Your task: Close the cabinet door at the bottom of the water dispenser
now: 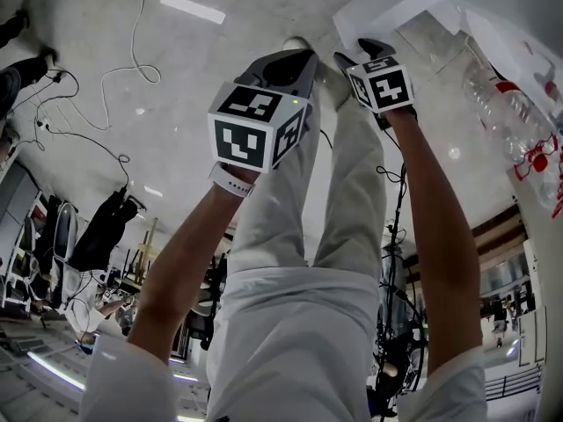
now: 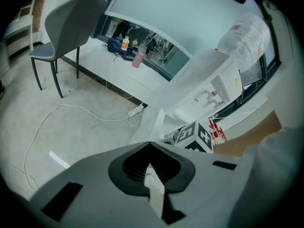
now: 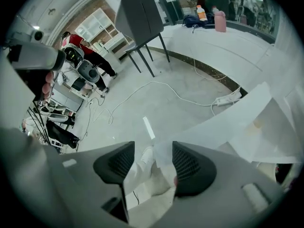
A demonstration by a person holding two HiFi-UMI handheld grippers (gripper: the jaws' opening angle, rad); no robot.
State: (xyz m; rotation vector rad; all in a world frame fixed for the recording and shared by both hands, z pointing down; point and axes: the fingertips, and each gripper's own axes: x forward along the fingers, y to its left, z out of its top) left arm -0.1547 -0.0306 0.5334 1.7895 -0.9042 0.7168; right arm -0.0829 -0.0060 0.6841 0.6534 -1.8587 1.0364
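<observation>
Left gripper: jaws closed, nothing between them. Right gripper: jaws apart, gripping nothing; a trouser leg shows through the gap.

The door stands open, swung out from the base of the dispenser. In the right gripper view its long edge runs from lower left to upper right. Its free corner lies just beside one jaw; contact cannot be confirmed. The bottle sits on top of the dispenser.

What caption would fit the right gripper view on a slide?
Right gripper, fingers apart, at the corner of the white cabinet door, above a grey floor with a loose white cable.
</observation>
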